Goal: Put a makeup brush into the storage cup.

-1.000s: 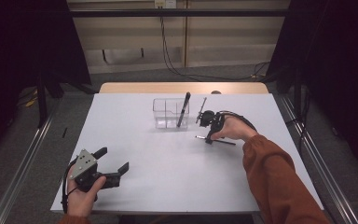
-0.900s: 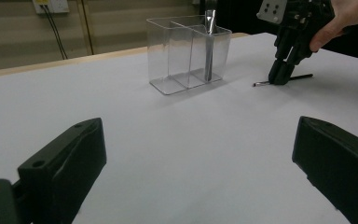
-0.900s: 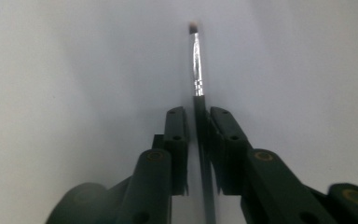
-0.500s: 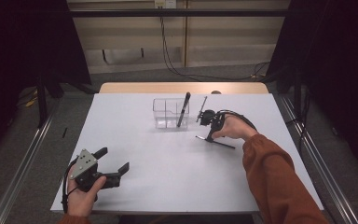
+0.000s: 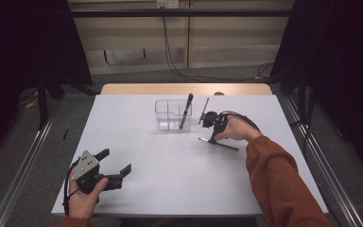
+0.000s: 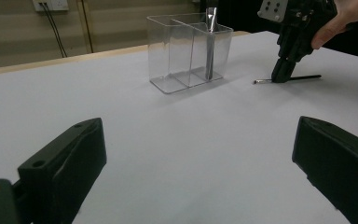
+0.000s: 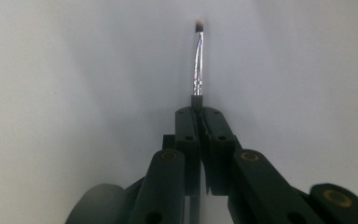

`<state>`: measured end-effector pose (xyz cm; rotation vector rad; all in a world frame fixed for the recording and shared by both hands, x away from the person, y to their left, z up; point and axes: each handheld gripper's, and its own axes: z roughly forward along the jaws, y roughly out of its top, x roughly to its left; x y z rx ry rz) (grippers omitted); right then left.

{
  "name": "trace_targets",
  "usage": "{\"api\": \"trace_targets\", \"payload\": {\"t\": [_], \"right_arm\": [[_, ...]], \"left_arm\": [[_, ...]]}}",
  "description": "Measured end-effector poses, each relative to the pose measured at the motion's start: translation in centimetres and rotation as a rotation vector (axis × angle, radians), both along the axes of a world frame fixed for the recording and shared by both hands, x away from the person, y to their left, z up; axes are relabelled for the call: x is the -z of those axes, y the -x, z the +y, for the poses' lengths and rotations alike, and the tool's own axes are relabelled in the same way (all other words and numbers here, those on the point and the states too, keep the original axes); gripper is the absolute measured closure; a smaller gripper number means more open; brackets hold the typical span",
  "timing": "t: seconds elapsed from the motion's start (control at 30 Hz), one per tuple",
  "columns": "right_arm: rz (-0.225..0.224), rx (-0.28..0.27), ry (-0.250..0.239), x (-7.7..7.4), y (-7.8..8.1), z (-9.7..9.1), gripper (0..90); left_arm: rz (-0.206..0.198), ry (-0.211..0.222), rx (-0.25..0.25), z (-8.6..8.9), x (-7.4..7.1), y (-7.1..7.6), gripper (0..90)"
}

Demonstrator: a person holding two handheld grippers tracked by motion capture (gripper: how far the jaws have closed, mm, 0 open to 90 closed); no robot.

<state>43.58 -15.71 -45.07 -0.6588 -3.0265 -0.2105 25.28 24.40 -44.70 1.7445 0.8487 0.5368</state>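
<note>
A thin black-handled brush [image 5: 227,145] with a silver ferrule lies flat on the white table [image 5: 170,189], right of the middle. My right gripper [image 5: 212,138] points down at it and is shut on its handle. In the right gripper view the jaws meet around the handle, and the ferrule and bristle tip [image 7: 197,65] stick out beyond my right gripper [image 7: 197,114]. My left gripper [image 5: 116,163] rests at the front left in a hand, open, with nothing between its jaws [image 6: 200,158]. The left gripper view shows the right gripper [image 6: 282,74] on the brush [image 6: 303,77].
A clear plastic organizer [image 5: 166,115] with dividers stands at the back middle of the table, just left of the right hand. A black pen [image 5: 186,111] leans upright in its right compartment. The organizer [image 6: 186,51] also stands ahead of the left gripper.
</note>
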Motion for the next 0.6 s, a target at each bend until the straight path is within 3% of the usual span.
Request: {"api": "trace_targets", "payload": {"t": [0.4, 0.6], "right_arm": [[-0.081, 0.011, -0.049, -1.2, 0.9, -0.7, 86.5], [-0.107, 0.053, -0.096, -2.1, 1.1, -1.2, 86.5]], "left_arm": [[-0.003, -0.006, -0.001, 0.0, 0.0, 0.0, 2.8], [-0.001, 0.002, -0.003, 0.0, 0.0, 0.0, 2.8]]}}
